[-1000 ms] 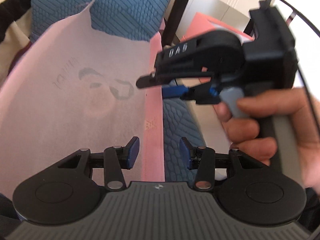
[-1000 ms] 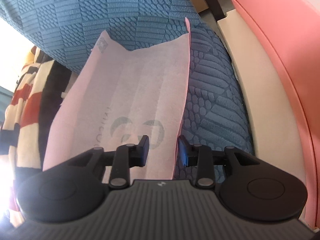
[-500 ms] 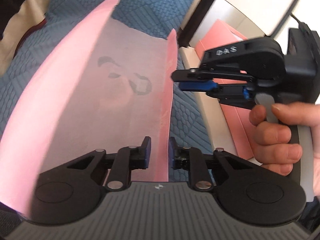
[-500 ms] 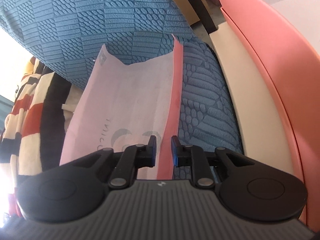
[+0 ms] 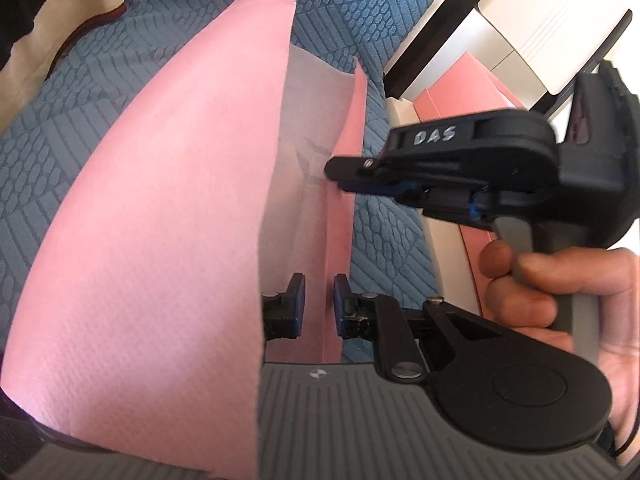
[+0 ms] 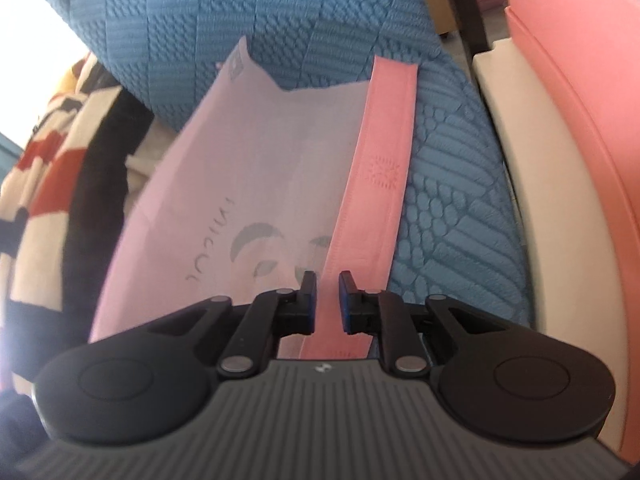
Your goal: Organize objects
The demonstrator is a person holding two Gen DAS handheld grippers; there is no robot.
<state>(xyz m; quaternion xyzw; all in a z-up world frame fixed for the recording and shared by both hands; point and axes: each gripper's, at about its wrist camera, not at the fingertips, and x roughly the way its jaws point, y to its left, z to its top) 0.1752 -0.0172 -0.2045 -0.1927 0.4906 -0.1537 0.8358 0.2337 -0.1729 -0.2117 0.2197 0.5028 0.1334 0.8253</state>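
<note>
bag (image 5: 152, 240) | pink non-woven, grey logo showing faintly through pale inner face | you've got its strap edge (image 6: 372, 208) lifted off the blue quilt, near side curled up and over | rest lies slack on quilt, mouth notch at far end

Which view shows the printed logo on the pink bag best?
Right wrist: the logo and its lettering lie open on the pink bag. In the left wrist view the bag's raised side hides all but a sliver.
</note>
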